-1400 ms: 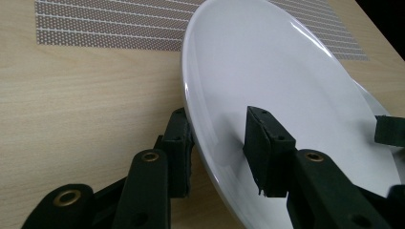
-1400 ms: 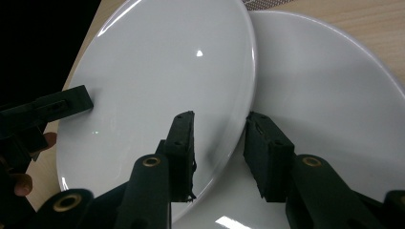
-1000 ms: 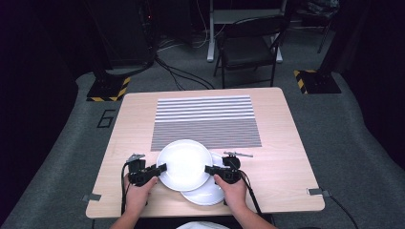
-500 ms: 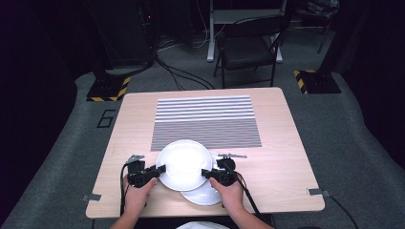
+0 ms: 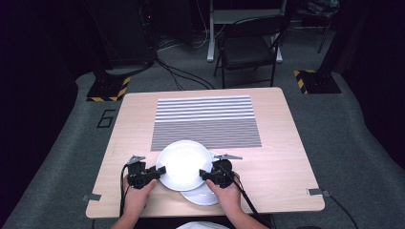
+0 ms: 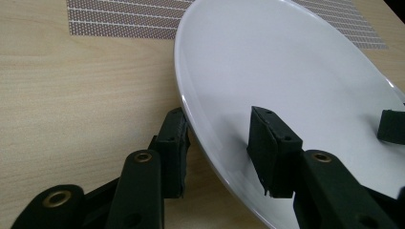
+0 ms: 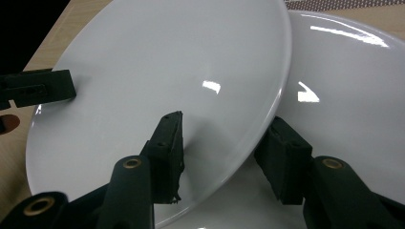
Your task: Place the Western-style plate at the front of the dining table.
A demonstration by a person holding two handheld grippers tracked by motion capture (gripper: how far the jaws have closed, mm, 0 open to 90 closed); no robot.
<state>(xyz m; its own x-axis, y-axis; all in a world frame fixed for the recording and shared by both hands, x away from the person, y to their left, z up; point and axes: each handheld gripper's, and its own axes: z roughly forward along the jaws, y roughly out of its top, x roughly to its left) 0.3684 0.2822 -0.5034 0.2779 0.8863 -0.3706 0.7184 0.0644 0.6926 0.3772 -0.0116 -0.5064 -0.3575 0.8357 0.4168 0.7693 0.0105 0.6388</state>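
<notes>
Two white plates lie near the table's front edge. The upper plate (image 5: pixel 184 164) overlaps the lower plate (image 5: pixel 203 195), which peeks out at the front right. My left gripper (image 5: pixel 160 170) is shut on the upper plate's left rim; in the left gripper view the upper plate (image 6: pixel 286 71) runs between the jaws of the left gripper (image 6: pixel 224 143), one under the rim and one on top. My right gripper (image 5: pixel 204 174) is shut on its right rim. The right gripper view has the right gripper (image 7: pixel 224 148) across the upper plate (image 7: pixel 167 62), with the lower plate (image 7: pixel 344 95) beneath.
A striped mat (image 5: pixel 205 119) covers the middle and far part of the wooden table (image 5: pixel 286 143), just beyond the plates. A dark chair (image 5: pixel 248 47) stands on the floor past the far edge. Bare wood lies left and right of the hands.
The right gripper has moved left onto the upper plate's right rim. The left gripper and both plates have stayed about where they were.
</notes>
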